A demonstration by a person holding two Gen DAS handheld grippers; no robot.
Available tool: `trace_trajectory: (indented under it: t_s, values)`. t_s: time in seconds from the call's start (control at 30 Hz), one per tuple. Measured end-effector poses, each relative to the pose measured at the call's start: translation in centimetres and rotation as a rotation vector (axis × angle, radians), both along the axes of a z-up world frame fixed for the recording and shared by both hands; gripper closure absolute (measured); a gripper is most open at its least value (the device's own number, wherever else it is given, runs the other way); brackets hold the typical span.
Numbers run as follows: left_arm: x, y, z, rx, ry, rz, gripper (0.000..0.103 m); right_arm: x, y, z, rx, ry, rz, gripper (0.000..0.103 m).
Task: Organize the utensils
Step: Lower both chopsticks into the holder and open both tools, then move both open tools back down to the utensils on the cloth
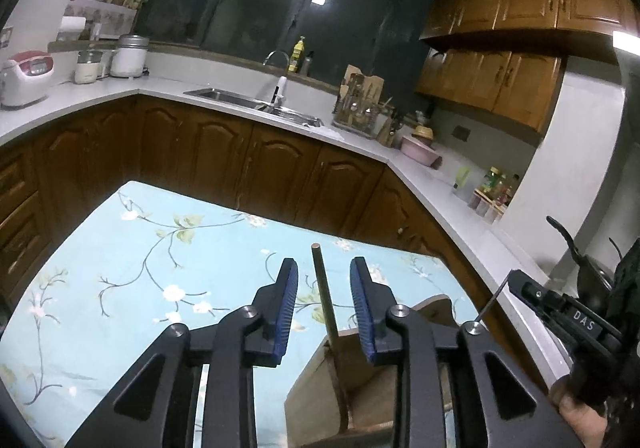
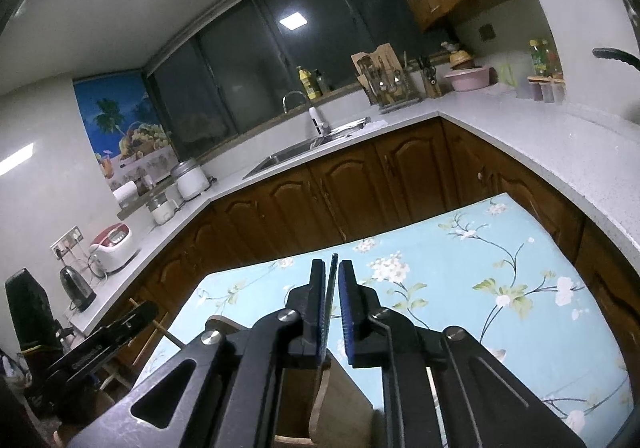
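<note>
My left gripper (image 1: 324, 272) is open above a wooden utensil holder (image 1: 320, 388) on the floral table. A thin wooden stick, a chopstick (image 1: 323, 288), stands up between its two fingers without touching either. My right gripper (image 2: 331, 272) is nearly shut on a thin dark flat utensil (image 2: 332, 288) that runs down toward the wooden holder (image 2: 340, 400). The other gripper shows at the right edge of the left wrist view (image 1: 568, 312) and at the lower left of the right wrist view (image 2: 104, 340).
A table with a light blue floral cloth (image 1: 140, 268) lies below, also in the right wrist view (image 2: 500, 288). Dark wooden cabinets and a white counter with a sink (image 1: 256, 104), a utensil rack (image 1: 360, 104), a pink bowl (image 1: 420, 152) and rice cookers (image 1: 24, 76) ring the room.
</note>
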State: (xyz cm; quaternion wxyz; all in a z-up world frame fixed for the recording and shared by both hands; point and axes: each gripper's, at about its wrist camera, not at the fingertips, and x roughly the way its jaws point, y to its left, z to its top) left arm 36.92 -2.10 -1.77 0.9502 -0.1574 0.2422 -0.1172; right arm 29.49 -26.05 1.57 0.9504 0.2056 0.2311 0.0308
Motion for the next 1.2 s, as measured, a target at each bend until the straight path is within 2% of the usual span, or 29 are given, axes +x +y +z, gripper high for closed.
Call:
trace_trajectory:
  t_s: [0.07,0.13,0.2,0.3,0.4,0.47,0.77,1.2]
  values:
    - [0.0,0.0,-0.1,0.004,0.003,-0.001,0.068,0.1,0.1,0.0,0.003,0.004,0.004,0.076]
    - [-0.1,0.1,-0.1,0.006,0.008,0.000,0.063,-0.1,0.1,0.1,-0.001,0.003,0.001,0.072]
    - [-0.5,0.2,-0.3,-0.001,0.011,0.005,0.053,-0.3,0.1,0.3,0.003,0.000,0.003,0.071]
    - [-1.3,0.6,-0.2,-0.008,0.013,0.024,0.042,-0.7,0.1,0.5,0.004,-0.002,0.005,0.060]
    - [-2.3,0.7,-0.1,-0.004,0.021,0.022,0.039,-1.2,0.1,0.6,0.009,-0.005,0.005,0.056]
    - [-3.1,0.9,0.0,-0.007,0.025,0.024,0.036,-1.6,0.0,0.7,0.014,-0.008,0.006,0.049]
    - [-7.6,3.3,-0.4,-0.028,0.070,0.046,0.033,-5.0,0.2,0.8,0.017,0.004,0.010,0.047]
    - [-15.3,6.3,-1.0,-0.039,0.194,0.065,0.032,-11.7,1.0,-2.5,0.001,0.114,0.018,0.047]
